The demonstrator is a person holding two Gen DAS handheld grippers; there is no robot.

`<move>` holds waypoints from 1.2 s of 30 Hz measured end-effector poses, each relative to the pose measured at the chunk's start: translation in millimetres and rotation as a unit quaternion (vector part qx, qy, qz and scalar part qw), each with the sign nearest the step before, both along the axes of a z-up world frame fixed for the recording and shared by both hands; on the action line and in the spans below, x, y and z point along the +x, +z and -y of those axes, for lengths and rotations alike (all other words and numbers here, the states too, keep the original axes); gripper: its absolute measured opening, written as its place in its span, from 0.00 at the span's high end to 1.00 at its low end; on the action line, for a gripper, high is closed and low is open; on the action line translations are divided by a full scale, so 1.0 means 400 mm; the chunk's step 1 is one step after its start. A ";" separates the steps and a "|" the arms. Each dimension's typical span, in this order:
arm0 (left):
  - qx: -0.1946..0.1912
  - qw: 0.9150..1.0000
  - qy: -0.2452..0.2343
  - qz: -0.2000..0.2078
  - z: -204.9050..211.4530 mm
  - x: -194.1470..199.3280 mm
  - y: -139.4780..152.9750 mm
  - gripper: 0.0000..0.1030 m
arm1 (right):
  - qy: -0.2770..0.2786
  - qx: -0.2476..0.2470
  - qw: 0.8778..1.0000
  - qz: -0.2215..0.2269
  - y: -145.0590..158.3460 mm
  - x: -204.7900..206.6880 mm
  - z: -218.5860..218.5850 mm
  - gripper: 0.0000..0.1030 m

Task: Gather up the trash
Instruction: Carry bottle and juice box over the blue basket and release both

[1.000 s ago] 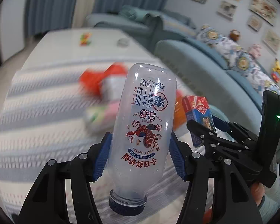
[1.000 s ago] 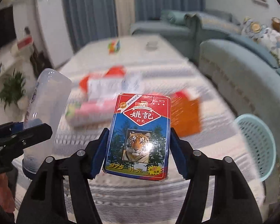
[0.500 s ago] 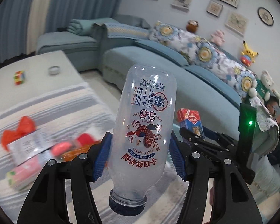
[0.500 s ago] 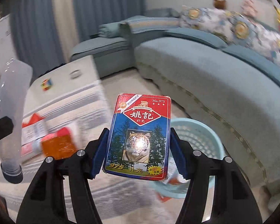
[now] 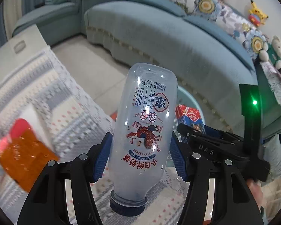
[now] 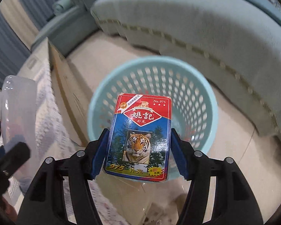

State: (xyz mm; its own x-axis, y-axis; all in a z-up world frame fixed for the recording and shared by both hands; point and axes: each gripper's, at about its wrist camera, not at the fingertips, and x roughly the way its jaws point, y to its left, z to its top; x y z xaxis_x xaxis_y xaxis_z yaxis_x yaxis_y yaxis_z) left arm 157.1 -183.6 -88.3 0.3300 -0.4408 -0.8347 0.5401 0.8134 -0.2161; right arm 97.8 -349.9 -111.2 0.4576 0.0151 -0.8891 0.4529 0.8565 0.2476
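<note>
I'm pinching the bottle (image 5: 143, 131) in my left gripper (image 5: 140, 156) mid-body — light, slick — right gripper (image 6: 138, 148) clamping the stiff card box (image 6: 139, 140), bin (image 6: 202, 86) at 12.

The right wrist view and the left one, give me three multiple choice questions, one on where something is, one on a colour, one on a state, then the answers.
1. Where is the card box in relation to the laundry-style basket?
A. above the basket's opening
B. lying on the sofa
C. under the table

2. What colour is the bottle's cap?
A. white
B. dark blue
C. yellow

3. How is the plastic bottle held by the left gripper?
A. upright, cap up
B. lying flat on the cloth
C. upside down, cap towards the camera

Answers: 1 A, the right wrist view shows the box in the right gripper with the basket's mouth behind it. 2 B, the cap at the bottle's lower end is dark blue. 3 C, the printed label reads inverted and the blue pads clamp the bottle's sides.
</note>
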 end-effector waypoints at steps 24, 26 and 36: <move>-0.060 0.998 0.001 0.021 -0.040 -0.025 0.035 0.34 | -0.001 -0.038 0.998 0.046 0.064 -0.026 -0.013 0.36; -0.071 0.997 0.005 0.029 -0.064 -0.032 0.058 0.36 | 0.009 -0.047 0.996 0.070 0.092 -0.028 -0.037 0.36; -0.100 0.990 0.046 0.086 -0.264 -0.083 0.169 0.36 | 0.100 -0.098 0.971 0.195 0.249 -0.049 -0.234 0.36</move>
